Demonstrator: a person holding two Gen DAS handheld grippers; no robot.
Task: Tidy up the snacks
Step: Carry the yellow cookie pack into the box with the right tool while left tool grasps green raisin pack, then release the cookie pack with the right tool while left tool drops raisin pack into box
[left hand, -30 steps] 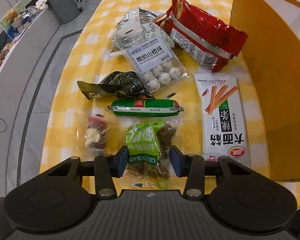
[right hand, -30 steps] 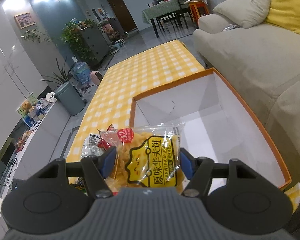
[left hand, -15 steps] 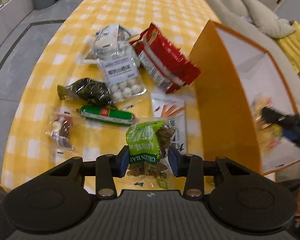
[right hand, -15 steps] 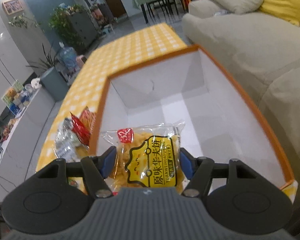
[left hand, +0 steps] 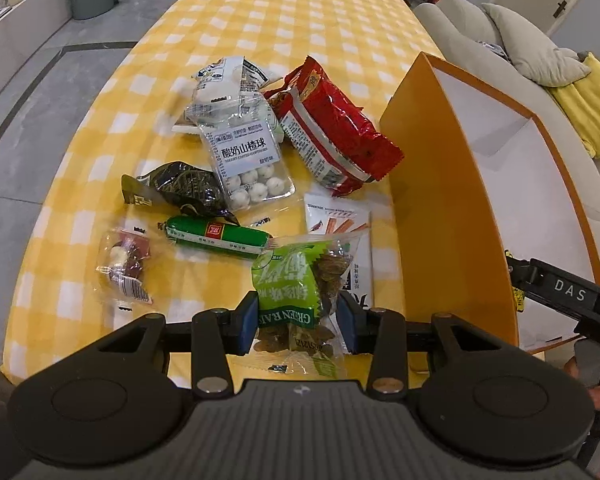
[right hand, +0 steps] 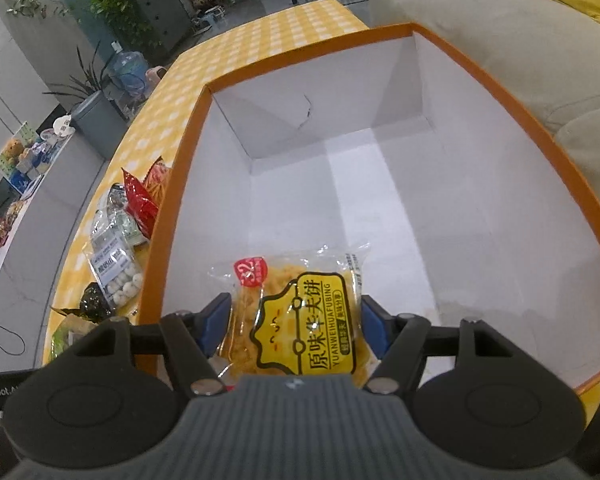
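My left gripper [left hand: 296,320] is shut on a green raisin packet [left hand: 296,288] and holds it above the checked table, left of the orange box [left hand: 440,200]. My right gripper [right hand: 296,320] is shut on a yellow waffle packet [right hand: 304,316] and holds it inside the box's near end, above its white floor [right hand: 380,200]. The right gripper's body shows at the far right of the left wrist view [left hand: 560,292]. Loose snacks lie on the table: a red bag [left hand: 332,128], a clear pack of white balls [left hand: 248,160], a green sausage [left hand: 216,236], a dark packet [left hand: 180,188].
A small clear candy packet [left hand: 126,266] and a white stick-snack packet [left hand: 340,220] also lie on the yellow checked tablecloth [left hand: 280,20]. A beige sofa [right hand: 500,40] stands right of the box. The table's near edge is just below the snacks.
My right gripper has moved forward and down into the box with the waffle packet. My left gripper has lifted the raisin packet and drawn back a little, toward the box.
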